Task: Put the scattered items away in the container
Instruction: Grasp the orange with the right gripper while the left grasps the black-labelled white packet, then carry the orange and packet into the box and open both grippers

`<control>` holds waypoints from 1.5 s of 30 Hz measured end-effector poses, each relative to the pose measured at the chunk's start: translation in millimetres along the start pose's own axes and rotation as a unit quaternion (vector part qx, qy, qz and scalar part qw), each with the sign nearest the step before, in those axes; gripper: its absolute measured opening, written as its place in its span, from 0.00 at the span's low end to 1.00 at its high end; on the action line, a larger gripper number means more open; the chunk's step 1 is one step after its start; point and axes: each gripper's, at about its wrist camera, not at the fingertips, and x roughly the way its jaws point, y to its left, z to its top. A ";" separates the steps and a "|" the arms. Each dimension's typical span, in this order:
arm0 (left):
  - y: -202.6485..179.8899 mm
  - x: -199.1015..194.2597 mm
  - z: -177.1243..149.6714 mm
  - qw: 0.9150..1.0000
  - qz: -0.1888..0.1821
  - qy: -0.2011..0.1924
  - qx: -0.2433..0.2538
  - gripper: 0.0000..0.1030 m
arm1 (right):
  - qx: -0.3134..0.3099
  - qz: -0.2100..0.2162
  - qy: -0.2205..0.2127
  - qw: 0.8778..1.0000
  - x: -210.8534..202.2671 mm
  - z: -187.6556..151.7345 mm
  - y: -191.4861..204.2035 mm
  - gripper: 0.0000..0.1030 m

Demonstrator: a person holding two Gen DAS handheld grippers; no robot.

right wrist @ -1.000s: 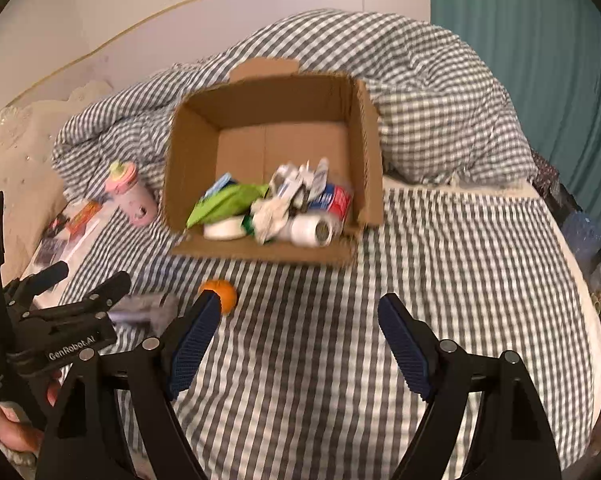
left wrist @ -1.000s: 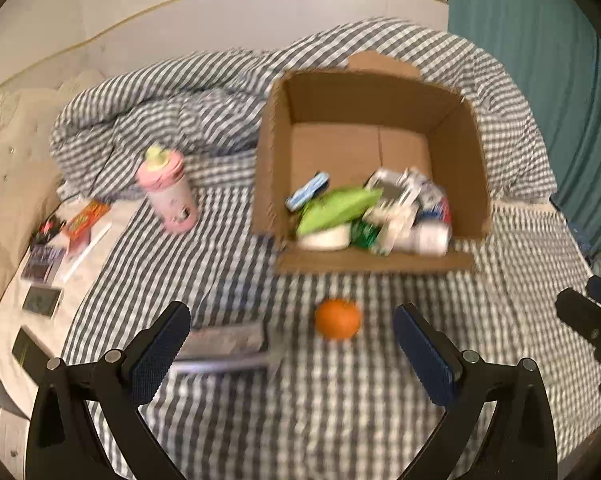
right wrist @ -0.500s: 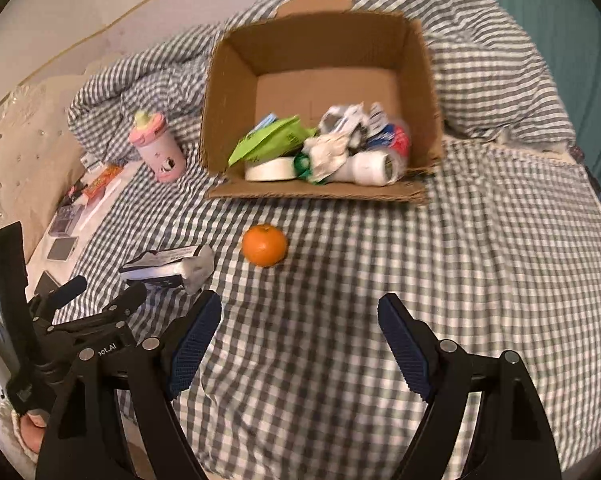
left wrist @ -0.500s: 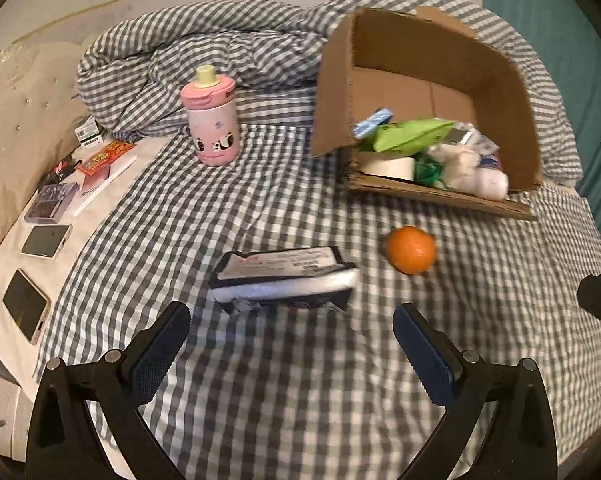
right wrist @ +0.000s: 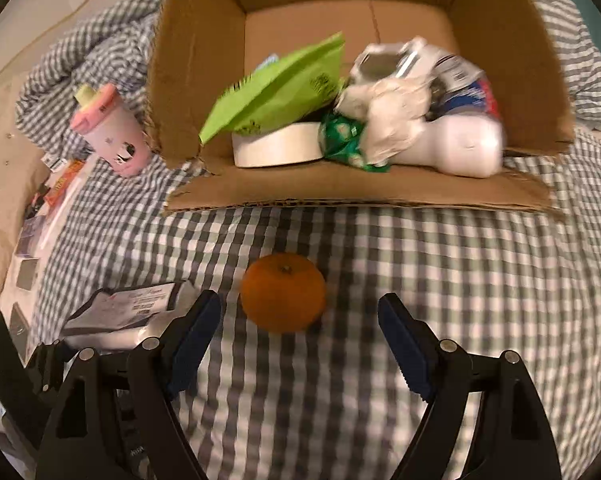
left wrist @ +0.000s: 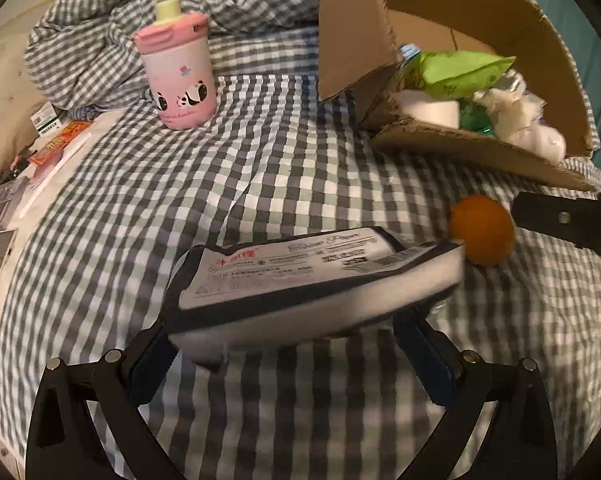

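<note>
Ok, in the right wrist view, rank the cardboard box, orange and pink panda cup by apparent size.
1. cardboard box, by far the largest.
2. orange.
3. pink panda cup. These two look close; the orange lies nearer the camera, so true order is unsure.

An orange [right wrist: 283, 297] and a flat wipes pack [left wrist: 316, 280] lie on checked bedding before a half-filled, tipped cardboard box [right wrist: 204, 80].
</note>
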 end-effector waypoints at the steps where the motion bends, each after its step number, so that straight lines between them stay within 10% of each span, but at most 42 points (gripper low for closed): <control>1: 0.3 7.5 0.7 1.000 0.003 0.006 0.003 1.00 | -0.003 -0.002 0.004 1.000 7.8 1.3 2.9 0.78; 8: 3.3 19.6 8.2 1.000 -0.009 0.001 -0.007 1.00 | -0.020 -0.022 0.026 0.999 41.1 4.2 11.4 0.78; 11: 0.4 17.4 9.8 1.000 -0.010 -0.009 -0.002 0.97 | -0.022 -0.010 0.033 0.999 46.3 4.0 11.0 0.55; 13: -0.9 13.2 9.4 1.000 -0.013 -0.016 0.003 0.84 | -0.026 -0.009 0.033 0.999 45.4 3.9 11.9 0.55; 15: -1.7 10.5 10.0 1.000 -0.019 -0.014 0.009 0.42 | -0.030 -0.007 0.030 0.999 40.5 2.2 12.8 0.55; 20: -8.7 2.2 8.7 0.999 -0.038 -0.002 0.028 0.11 | -0.027 0.006 0.020 0.999 16.9 -6.2 6.8 0.55; 28: -18.7 -12.9 -2.7 0.998 -0.043 0.005 0.052 0.13 | -0.007 0.019 0.010 1.000 -19.0 -23.6 -22.0 0.55; 32: -22.7 -15.5 -5.1 0.996 0.004 -0.021 0.087 0.92 | 0.003 0.027 0.004 1.000 -26.7 -26.7 -25.1 0.55; 33: -21.9 -16.6 -4.4 0.995 0.012 -0.032 0.091 0.98 | 0.003 0.028 0.004 1.000 -27.6 -27.8 -25.7 0.55; 41: -28.4 4.6 26.2 0.984 0.020 -0.063 0.165 0.97 | 0.002 0.040 0.012 0.999 -20.8 -24.8 -25.0 0.55; 45: -35.4 10.6 31.1 0.985 0.003 -0.049 0.165 0.59 | 0.002 0.041 0.015 0.999 -19.0 -22.2 -27.0 0.55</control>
